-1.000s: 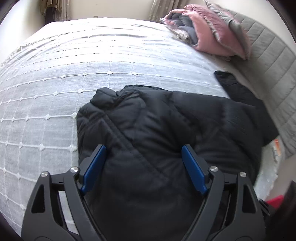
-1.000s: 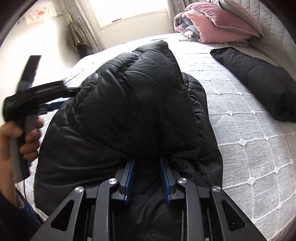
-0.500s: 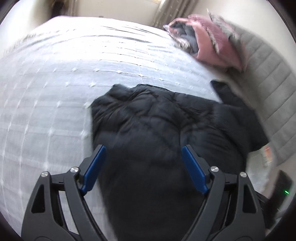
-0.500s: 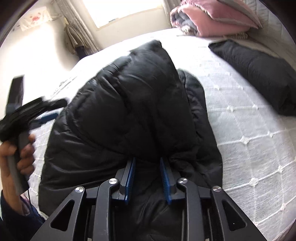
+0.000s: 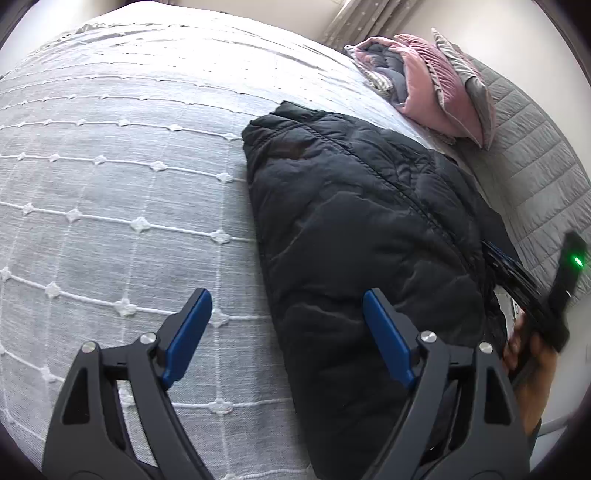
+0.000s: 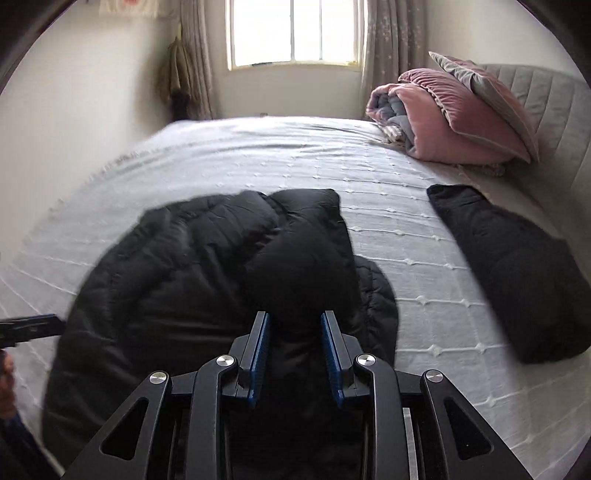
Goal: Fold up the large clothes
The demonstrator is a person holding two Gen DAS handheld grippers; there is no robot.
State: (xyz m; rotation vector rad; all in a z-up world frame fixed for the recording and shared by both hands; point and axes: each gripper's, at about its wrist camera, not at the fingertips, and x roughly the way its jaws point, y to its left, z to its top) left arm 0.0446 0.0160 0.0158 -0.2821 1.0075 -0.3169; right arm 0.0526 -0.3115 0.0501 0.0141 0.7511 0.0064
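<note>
A black puffer jacket (image 5: 362,229) lies on the white bedspread (image 5: 110,184). It also shows in the right wrist view (image 6: 184,280), with one fold raised toward the camera. My left gripper (image 5: 286,325) is open and empty, above the jacket's left edge near the bed's front. My right gripper (image 6: 295,332) is shut on the raised fold of the jacket, which fills the gap between its blue pads (image 6: 258,347). The right gripper also shows at the right edge of the left wrist view (image 5: 517,280).
A second folded black garment (image 6: 517,273) lies on the bed to the right. Pink and grey bedding and cushions (image 6: 450,114) are piled at the far right by the grey headboard (image 6: 554,110). A window (image 6: 295,33) is at the far wall.
My left gripper has swung left, so the jacket now sits to its right. My right gripper has lowered the held fold; the jacket lies flatter and the view now shows the window.
</note>
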